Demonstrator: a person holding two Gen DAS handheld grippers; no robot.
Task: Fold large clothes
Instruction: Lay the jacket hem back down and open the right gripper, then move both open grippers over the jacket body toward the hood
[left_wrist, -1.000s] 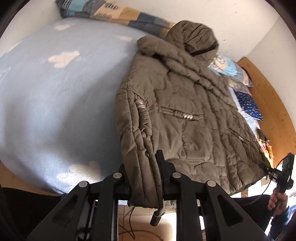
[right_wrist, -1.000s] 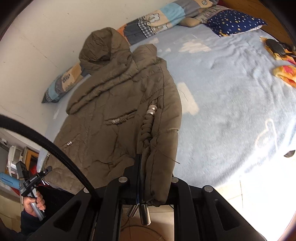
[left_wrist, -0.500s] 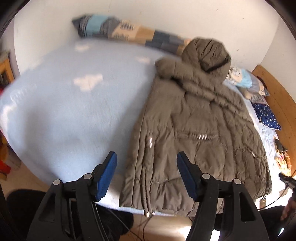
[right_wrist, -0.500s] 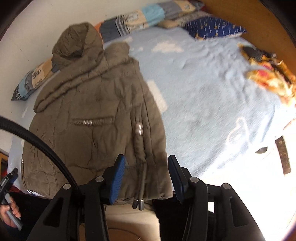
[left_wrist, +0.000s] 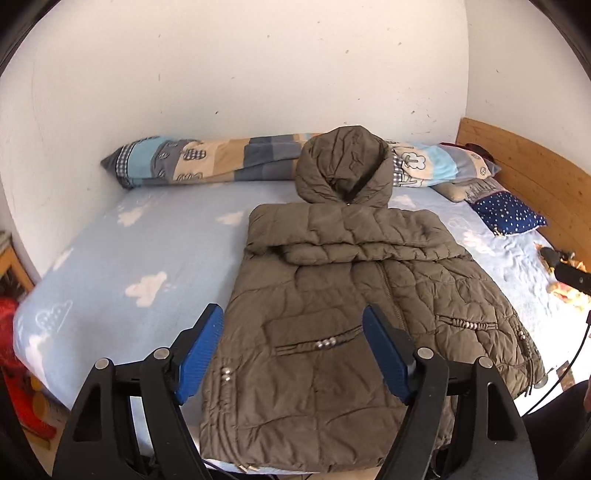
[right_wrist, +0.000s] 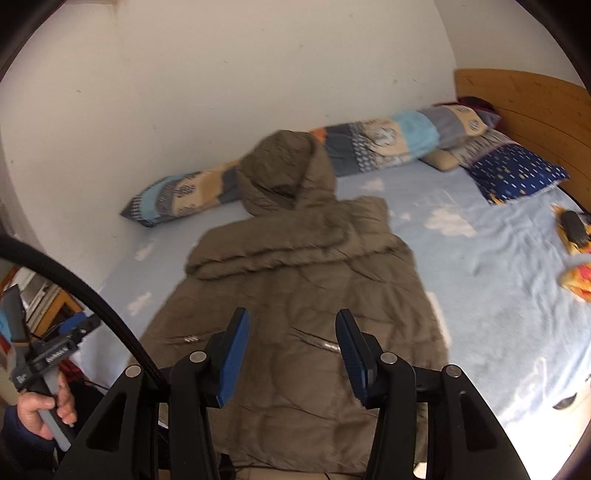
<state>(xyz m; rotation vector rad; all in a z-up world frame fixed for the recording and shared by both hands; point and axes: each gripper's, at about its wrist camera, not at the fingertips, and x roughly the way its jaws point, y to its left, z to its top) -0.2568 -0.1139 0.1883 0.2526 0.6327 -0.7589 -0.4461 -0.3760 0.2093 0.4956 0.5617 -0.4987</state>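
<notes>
Now that the hem of the hooded puffer jacket (left_wrist: 325, 317) has been released, both grippers, left gripper (left_wrist: 293, 349) still widening and right gripper (right_wrist: 291, 356) spread empty, are seen lifted clear above it, so the jacket is left flat on the bed (left_wrist: 147, 251) for folding.

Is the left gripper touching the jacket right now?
Apart. In the left wrist view the left gripper hangs above the olive hooded jacket, its jaws opening with nothing pinched between the blue pads.

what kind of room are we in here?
Almost certainly a bedroom: a bed with a cloud-print blue sheet, a wooden headboard, and pillows along the wall. A hooded puffer jacket lies on the bed.
</notes>
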